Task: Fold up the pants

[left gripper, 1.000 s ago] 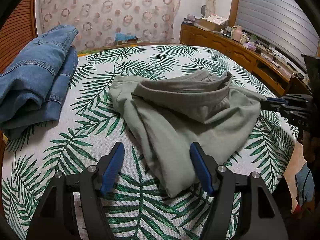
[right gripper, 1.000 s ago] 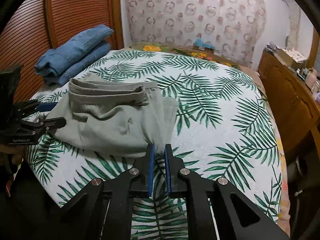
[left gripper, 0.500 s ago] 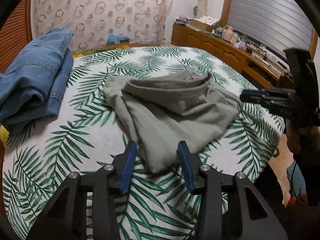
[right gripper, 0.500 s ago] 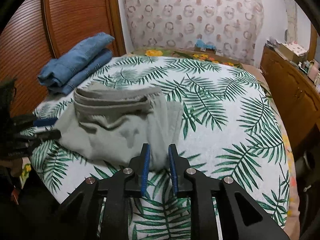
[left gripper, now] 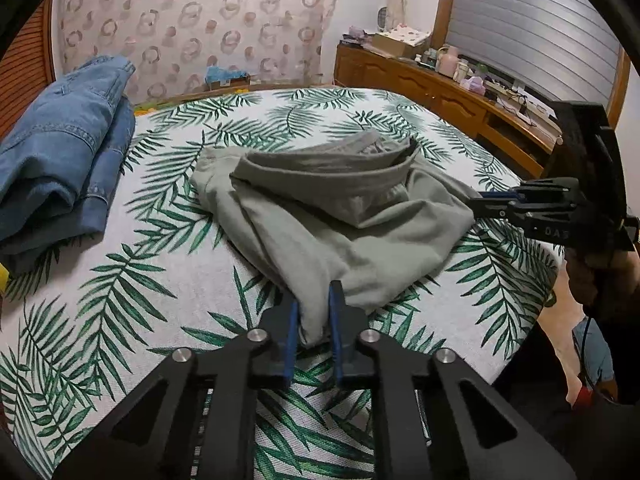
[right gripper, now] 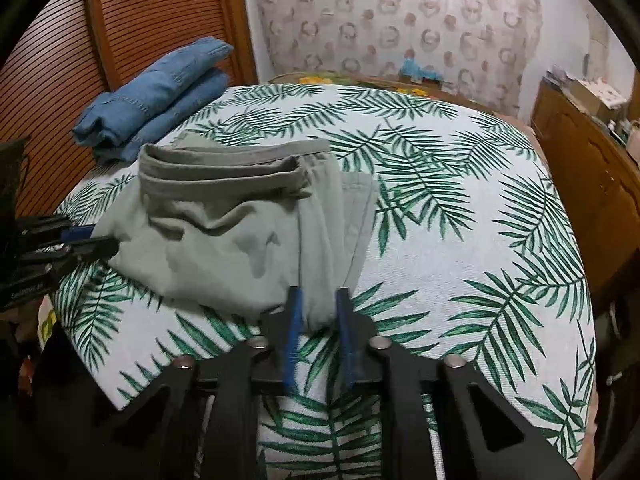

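While both tools (left gripper: 314, 312) (right gripper: 318, 312) have just clamped the grey pants (left gripper: 340, 216), cloth hides their inner pads.

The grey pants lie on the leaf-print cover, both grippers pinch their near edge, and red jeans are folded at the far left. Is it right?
Not quite. The folded jeans are blue, not red, as the left wrist view shows. The rest holds: the left gripper and the right gripper each pinch the grey pants.
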Tool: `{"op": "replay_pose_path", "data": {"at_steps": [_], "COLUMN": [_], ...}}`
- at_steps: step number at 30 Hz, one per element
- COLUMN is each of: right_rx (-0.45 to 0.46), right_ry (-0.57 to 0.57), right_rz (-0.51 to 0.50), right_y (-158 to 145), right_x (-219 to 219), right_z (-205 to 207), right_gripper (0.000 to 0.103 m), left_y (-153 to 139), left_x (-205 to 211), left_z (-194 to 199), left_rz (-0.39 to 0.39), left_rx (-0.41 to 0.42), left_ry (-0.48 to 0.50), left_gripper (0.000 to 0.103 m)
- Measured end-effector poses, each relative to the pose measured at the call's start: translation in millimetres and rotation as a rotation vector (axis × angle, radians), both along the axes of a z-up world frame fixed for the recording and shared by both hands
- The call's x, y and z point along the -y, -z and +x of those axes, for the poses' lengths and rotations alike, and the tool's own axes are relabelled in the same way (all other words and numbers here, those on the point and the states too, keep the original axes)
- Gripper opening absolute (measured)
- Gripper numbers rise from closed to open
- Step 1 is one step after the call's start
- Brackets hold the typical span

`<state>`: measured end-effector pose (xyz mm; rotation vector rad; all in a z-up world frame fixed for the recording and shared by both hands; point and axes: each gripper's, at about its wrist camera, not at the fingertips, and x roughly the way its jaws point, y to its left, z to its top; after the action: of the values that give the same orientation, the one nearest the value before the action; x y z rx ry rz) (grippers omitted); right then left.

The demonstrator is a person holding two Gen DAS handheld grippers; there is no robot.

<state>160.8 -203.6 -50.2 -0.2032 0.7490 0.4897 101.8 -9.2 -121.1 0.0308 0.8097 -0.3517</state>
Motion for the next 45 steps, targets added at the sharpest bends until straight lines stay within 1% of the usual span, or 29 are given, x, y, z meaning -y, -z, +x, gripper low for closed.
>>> {"op": "replay_pose_path", "data": {"at_steps": [2,8,12,15,18,19,20,21,22,23,24,25,32,38,40,42,45], "right_rx": [0.021,0.056,0.065,0.067,0.084,0.092,0.095,0.096,0.093,0.092,0.093,0.095,0.064,0.030,0.009,-0.026,-0.058], "right_ry": [0.001,-0.030,-0.056,-0.072,-0.061,-0.062,-0.065,-0.067,-0.069,-0.074,-0.080,-0.087,-0.148,-0.198,-0.214,-0.226,-0.247], "right_rz": [0.001,0.061,0.092,0.100,0.089,0.085,0.082,0.084,0.085,0.081,0.074,0.061,0.007,-0.017,-0.003,0.035,0.064], "right_y": [-2,-19,-25,-27,-28,-28,-28,-27,-25,-24,-23,-21,-9,-5,-3,-1,0], "right_x": [1,8,11,11,10,9,7,6,4,2,-1,-4,-30,-43,-43,-42,-43], "right_z": [-5,-29,-44,-46,-46,-46,-46,-44,-40,-39,-36,-32,6,33,41,50,59], "right_gripper": [0.010,0.009,0.009,0.009,0.015,0.018,0.019,0.023,0.027,0.028,0.030,0.031,0.032,0.032,0.032,0.032,0.032], "left_y": [-4,-27,-33,-34,-32,-32,-31,-31,-31,-29,-26,-24,-14,-14,-13,-10,-4], "left_x": [-2,-11,-10,-12,-17,-19,-20,-21,-23,-24,-27,-28,-30,-29,-29,-30,-33], "left_z": [-2,-19,-31,-33,-27,-24,-22,-22,-20,-17,-13,-11,12,26,32,37,46], "left_rz": [-0.014,-0.030,-0.023,-0.035,-0.049,-0.047,-0.041,-0.038,-0.038,-0.039,-0.040,-0.044,-0.032,-0.010,-0.007,-0.007,-0.008], "left_rx": [0.018,0.055,0.058,0.044,0.030,0.027,0.031,0.035,0.040,0.039,0.032,0.028,0.010,-0.004,-0.008,-0.014,-0.037], "left_ry": [-0.007,-0.009,-0.005,-0.018,-0.029,-0.035,-0.045,-0.052,-0.057,-0.063,-0.071,-0.074,-0.093,-0.074,-0.069,-0.072,-0.080], "left_gripper": [0.013,0.013,0.013,0.014,0.023,0.031,0.036,0.048,0.053,0.061,0.063,0.069,0.069,0.069,0.069,0.069,0.069]}}
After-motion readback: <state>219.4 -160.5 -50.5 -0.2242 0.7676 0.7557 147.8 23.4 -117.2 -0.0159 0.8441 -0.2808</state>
